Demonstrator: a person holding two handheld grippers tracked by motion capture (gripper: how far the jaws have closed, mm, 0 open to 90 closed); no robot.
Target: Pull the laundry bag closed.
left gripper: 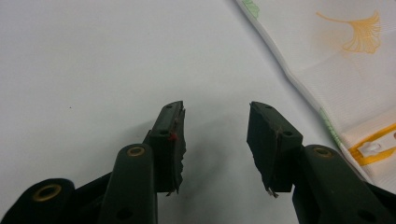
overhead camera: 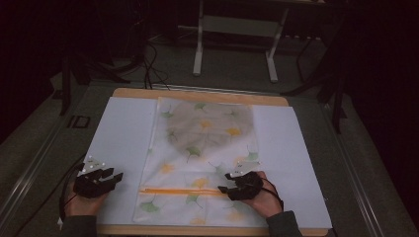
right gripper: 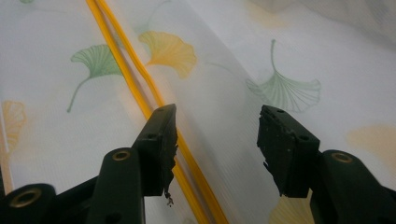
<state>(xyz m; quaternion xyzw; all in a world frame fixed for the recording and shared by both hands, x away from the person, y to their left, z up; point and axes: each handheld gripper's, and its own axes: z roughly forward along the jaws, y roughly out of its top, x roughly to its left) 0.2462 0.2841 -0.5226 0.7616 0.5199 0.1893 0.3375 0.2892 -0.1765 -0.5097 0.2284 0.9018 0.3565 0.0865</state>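
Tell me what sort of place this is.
Probably a lab or recording workspace, dimly lit. A white sheet covers a wooden board holding a leaf-print mesh bag; cables trail across the floor beyond, beside a white metal stand.

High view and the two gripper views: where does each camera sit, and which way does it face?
High view: above the person's side, looking forward and down on the table; both hands, left tongs, right tongs.
Left gripper view: rides the left tongs, over bare white surface; open jaws.
Right gripper view: rides the right tongs, over the mesh bag; open jaws.
Shared: the bag's orange zipper.
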